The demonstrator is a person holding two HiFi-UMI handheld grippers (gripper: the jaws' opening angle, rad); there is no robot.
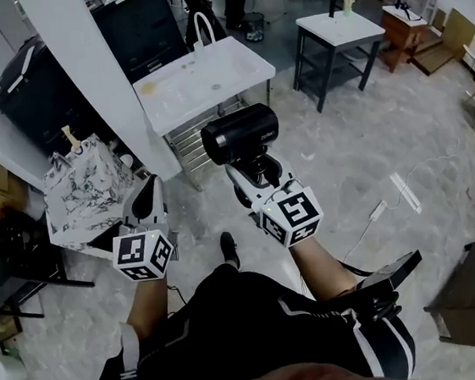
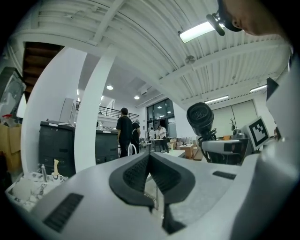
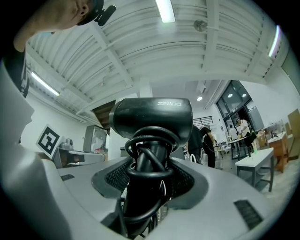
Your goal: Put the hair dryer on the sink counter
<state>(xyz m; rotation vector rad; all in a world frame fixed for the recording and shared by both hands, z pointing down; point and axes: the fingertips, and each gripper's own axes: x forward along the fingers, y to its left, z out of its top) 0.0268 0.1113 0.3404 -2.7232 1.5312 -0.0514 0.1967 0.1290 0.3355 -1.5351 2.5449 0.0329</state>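
The black hair dryer (image 1: 239,132) stands upright in my right gripper (image 1: 254,173), its barrel lying crosswise above the jaws. The jaws are shut on its handle, which has the black cord wound round it (image 3: 149,187). In the right gripper view the hair dryer (image 3: 152,117) fills the middle, with my right gripper (image 3: 150,176) clamped round it. My left gripper (image 1: 147,195) hangs beside it to the left, shut with nothing in it (image 2: 150,161). The white sink counter (image 1: 175,94) with its curved faucet (image 1: 202,27) stands just ahead of both grippers.
A white pillar (image 1: 91,65) rises left of the sink counter, with a marble-patterned bag (image 1: 88,189) at its foot. Black cabinets (image 1: 39,92) stand behind. A white table (image 1: 338,28) is at the far right and a power strip (image 1: 378,211) lies on the floor. People stand far back.
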